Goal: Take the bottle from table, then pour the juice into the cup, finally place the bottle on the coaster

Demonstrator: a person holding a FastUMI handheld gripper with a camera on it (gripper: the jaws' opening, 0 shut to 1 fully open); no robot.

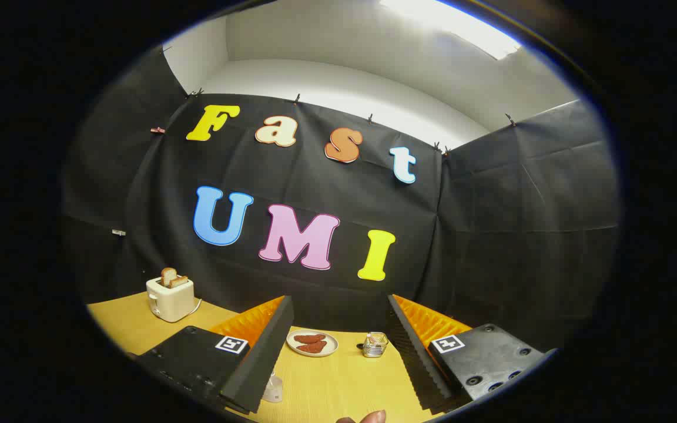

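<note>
The gripper view looks forward along the two fingers of the gripper (329, 352), which stand well apart with nothing between their ridged inner faces but bare table (327, 382). Each finger is black with an orange back, and each carries one square black-and-white marker on its body.

Nearest of all, at the very bottom between the fingers, a fingertip (372, 417) of a person pokes into sight, low over the yellow tabletop.

Just inside the left finger, close to its base and partly hidden behind its tip edge, stands one small clear object (274, 389), glassy and pale; it could be the cup or the top of the bottle, but too little of it shows to tell which. It is beside the finger, not gripped, and I cannot tell whether it touches the pad.

Farther ahead, in the gap between the fingertips, lies one round white plate (312, 343) with two reddish-brown pieces of food on it. Just to its right, near the right finger's tip, sits one small glass holder (375, 345) with something pale yellowish inside.

Out beyond the left finger, well apart from the rest, one cream toaster (170, 298) stands near the booth wall with two slices of toast sticking up from its slots.
</note>
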